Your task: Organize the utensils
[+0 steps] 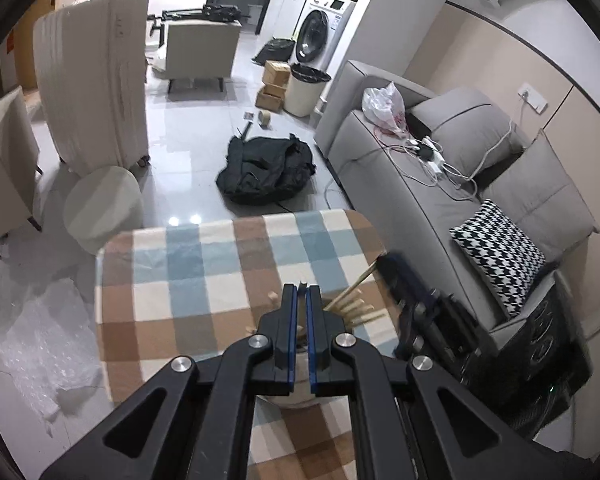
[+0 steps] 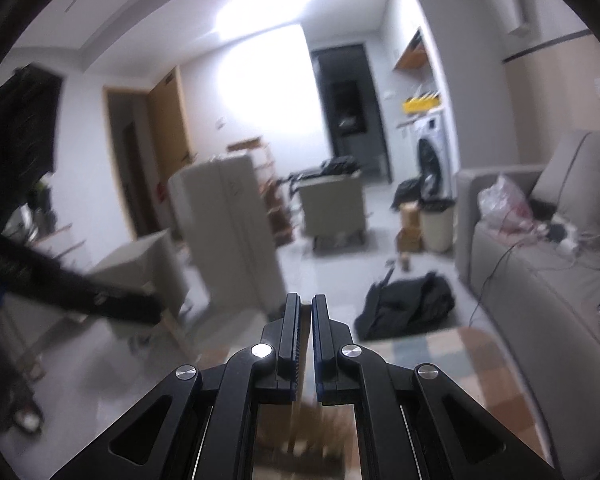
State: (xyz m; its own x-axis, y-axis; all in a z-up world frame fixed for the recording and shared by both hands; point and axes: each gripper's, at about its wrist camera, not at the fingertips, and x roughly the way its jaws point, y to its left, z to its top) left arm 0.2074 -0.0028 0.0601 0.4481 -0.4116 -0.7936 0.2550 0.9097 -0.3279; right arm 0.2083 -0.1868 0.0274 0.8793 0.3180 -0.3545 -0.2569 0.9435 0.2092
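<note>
Living-room clutter fills the left wrist view: a grey sofa [image 1: 440, 184] along the right of the frame, a black bag [image 1: 266, 174] on the tiled floor at centre, a washing machine [image 1: 322, 32] at upper centre. At lower centre stands the bench [image 1: 204, 264], covered in a blue, brown and cream check cloth. The left tool [image 1: 302, 296] sits low in the frame, its blue-lined jaws drawn almost together on something thin; a small pale tip shows just above them, but what it belongs to cannot be told. Directly beneath and behind the jaws is a pale round holder [image 1: 296, 398], largely hidden, and a fan of wooden chopsticks [image 1: 354, 308] leans out of it to the right of the jaws. Two short wooden ends show to the left of the jaws. Judgement: most utensils already stand in the holder and the task looks well advanced; whether any lie loose elsewhere is not visible. A dark blurred shape [image 1: 412, 296] at the right edge of the bench is probably the other device. Turning to the right wrist view, the picture is blurred and aimed high, across the room toward a bright wall. The right tool [image 2: 306, 300] has its jaws nearly closed with a narrow gap; nothing is seen between them, though blur forbids certainty. Only this view shows the doorways and ceiling; only the first shows the chopsticks clearly, which appear here merely as a brown smear [image 2: 320, 432] at bottom centre.
</note>
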